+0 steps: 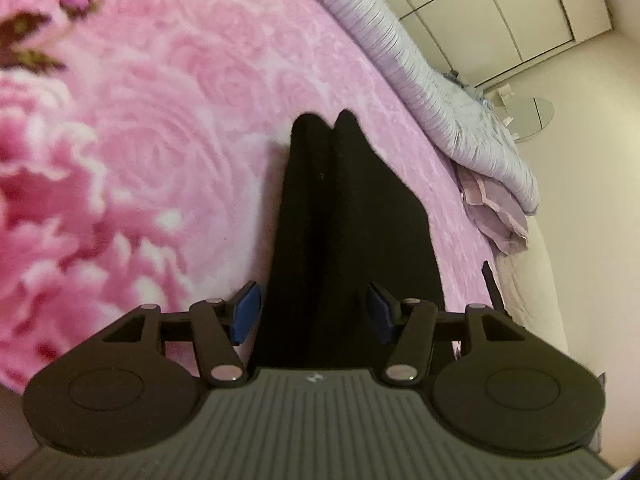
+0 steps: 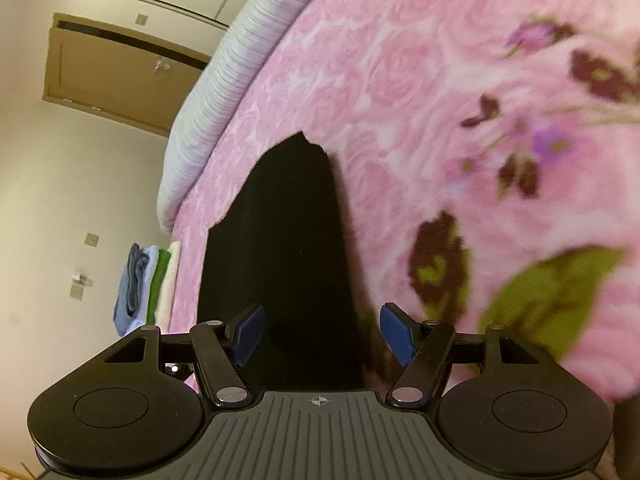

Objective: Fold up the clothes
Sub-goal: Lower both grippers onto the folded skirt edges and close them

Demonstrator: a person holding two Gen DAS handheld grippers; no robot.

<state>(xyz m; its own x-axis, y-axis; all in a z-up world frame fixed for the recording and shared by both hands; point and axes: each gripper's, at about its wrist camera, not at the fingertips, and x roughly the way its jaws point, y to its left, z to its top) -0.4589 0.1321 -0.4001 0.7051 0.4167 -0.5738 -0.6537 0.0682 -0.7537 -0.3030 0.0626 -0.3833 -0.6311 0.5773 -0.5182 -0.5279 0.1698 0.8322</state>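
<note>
Black garment point(image 1: 344, 248) flat on pink floral blanket point(image 1: 180, 120), both grippers' jaws released, nothing grasped

Bed point(image 1: 208, 92): covered by a pink blanket point(image 2: 400, 60) with a tone-on-tone rose pattern and larger printed flowers with dark and green leaves.

Lying directly on the blanket:
- black garment point(image 1: 352, 248), long and narrow, laid flat, two tapering parts side by side in the left wrist view, one dark tapering panel in the right wrist view.
- lilac ribbed quilt point(image 1: 452, 92), bunched along the far edge.
- pale purple cloth point(image 1: 500, 216), crumpled, beside the quilt's end.
- stack of folded clothes point(image 2: 144, 284), blue, green and cream, at the bed's edge.
</note>
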